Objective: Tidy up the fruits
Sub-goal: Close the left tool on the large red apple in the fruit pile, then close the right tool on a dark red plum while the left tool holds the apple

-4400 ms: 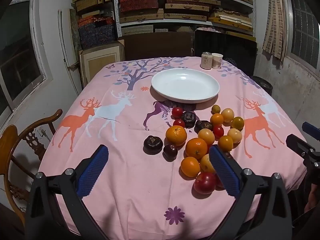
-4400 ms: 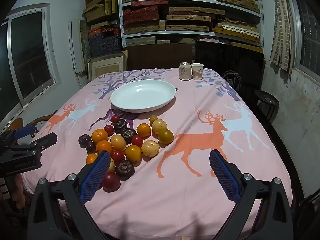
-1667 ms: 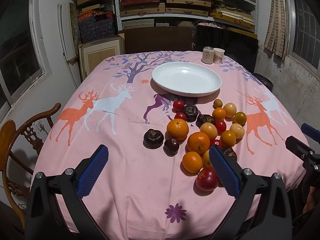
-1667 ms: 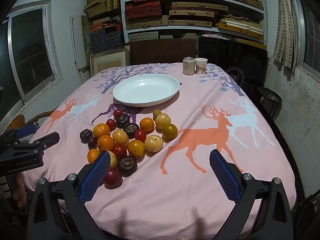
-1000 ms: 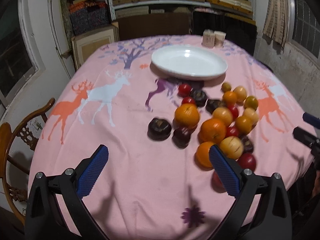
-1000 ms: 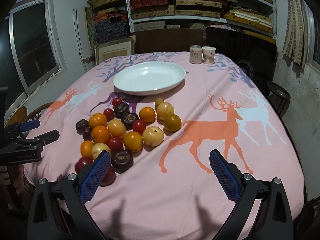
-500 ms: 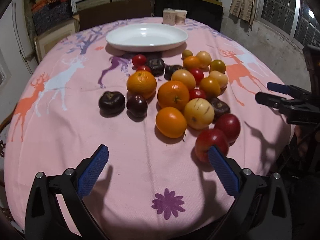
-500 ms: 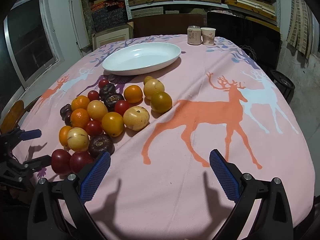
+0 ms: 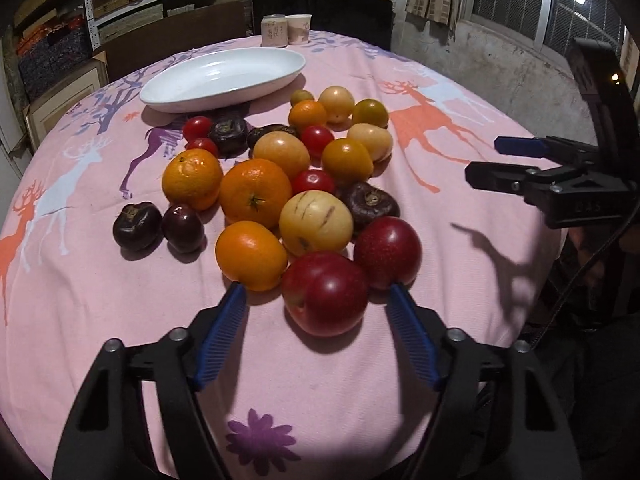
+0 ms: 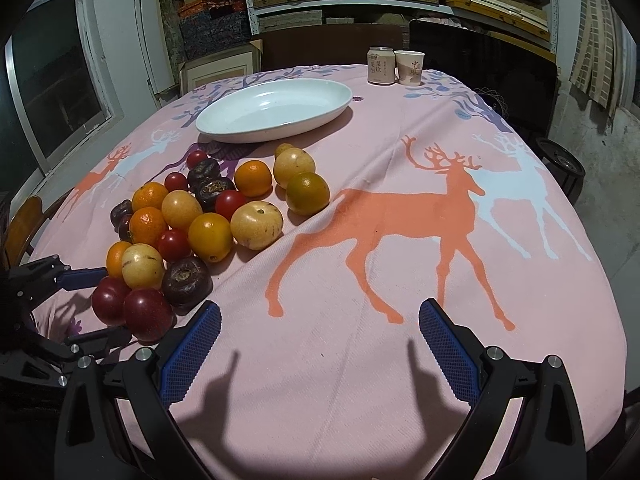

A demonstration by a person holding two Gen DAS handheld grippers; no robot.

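A heap of several fruits lies on the pink deer tablecloth: oranges, yellow, dark purple and small red ones. A white oval plate (image 9: 224, 74) stands empty behind it; it also shows in the right wrist view (image 10: 276, 110). My left gripper (image 9: 316, 292) is open, its blue pads on either side of the nearest red apple (image 9: 325, 293) without touching it. My right gripper (image 10: 318, 322) is open and empty over bare cloth, right of the heap. The same apple (image 10: 109, 301) shows there by the left gripper's fingers.
A can (image 10: 380, 65) and a paper cup (image 10: 409, 67) stand at the table's far edge. A wooden chair (image 10: 22, 226) is at the left side. Shelves with boxes fill the back wall. The table's right half holds only the cloth.
My left gripper moved forward and down to the near end of the heap and narrowed around the red apple. My right gripper moved slightly closer to the table.
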